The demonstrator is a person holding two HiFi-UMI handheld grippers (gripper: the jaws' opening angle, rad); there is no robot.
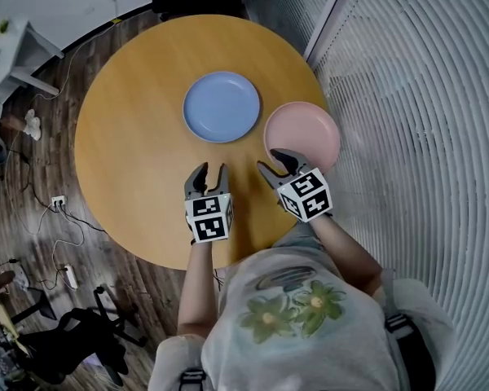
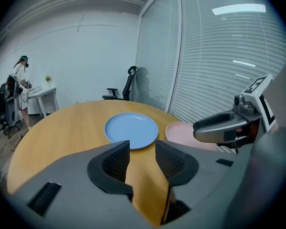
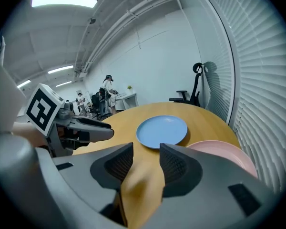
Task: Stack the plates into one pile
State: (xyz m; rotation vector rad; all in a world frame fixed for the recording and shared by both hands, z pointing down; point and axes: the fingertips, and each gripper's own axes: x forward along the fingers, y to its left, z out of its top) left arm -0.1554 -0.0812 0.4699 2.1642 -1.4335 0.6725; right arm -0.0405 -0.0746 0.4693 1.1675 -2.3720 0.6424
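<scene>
While the pink plate [image 1: 302, 133] lies just beside the blue plate [image 1: 222, 107], not on it, the left tongs [image 1: 213, 170] and right tongs [image 1: 272, 161] gape empty; stacking looks unstarted.

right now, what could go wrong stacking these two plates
The pink plate sits near the edge of the table; a nudge from the open right gripper might push it off. The blue plate lies flat, so it may skid instead of lifting.
</scene>
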